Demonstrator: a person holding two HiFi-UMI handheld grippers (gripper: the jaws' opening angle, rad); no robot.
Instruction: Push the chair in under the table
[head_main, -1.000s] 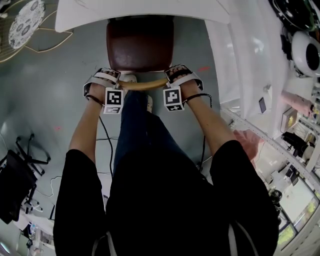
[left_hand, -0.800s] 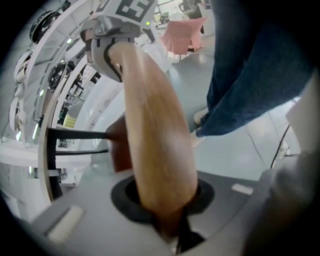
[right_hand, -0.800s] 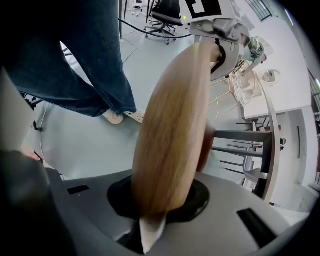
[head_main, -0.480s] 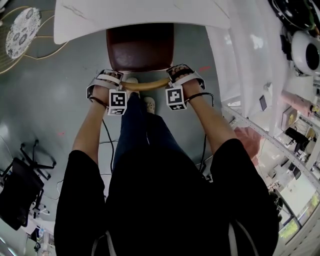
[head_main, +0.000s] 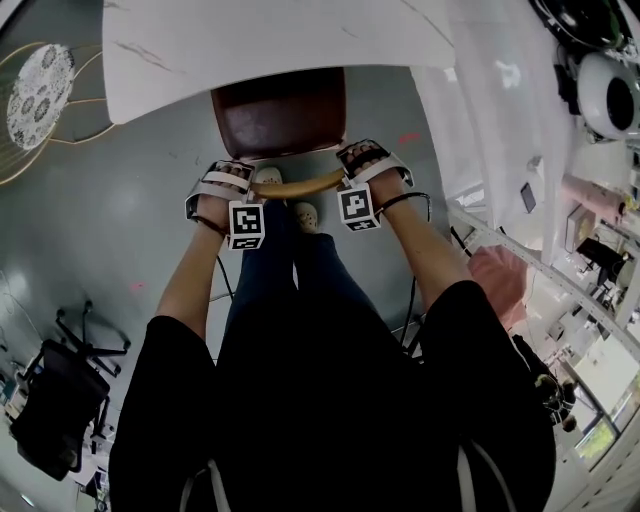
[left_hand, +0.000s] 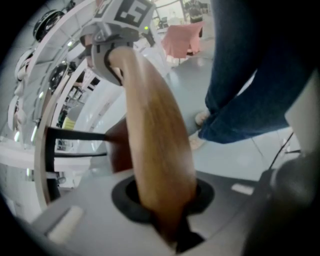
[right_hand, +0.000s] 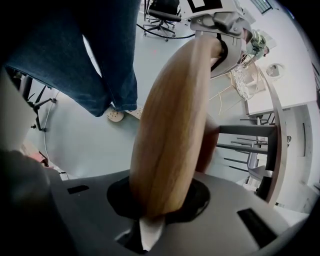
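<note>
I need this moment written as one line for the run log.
left gripper: shut on wooden backrest | right gripper: shut on wooden backrest | chair seat: partly under table

At the upper middle of the frame, the brown chair (head_main: 280, 115) sat partly beneath the white table (head_main: 250, 40). Just below it, the left gripper (head_main: 218, 188) and the right gripper (head_main: 366, 165) each clasped one end of the curved wooden backrest (head_main: 298, 185). A black office chair (head_main: 55, 415) stood at lower left.
</note>
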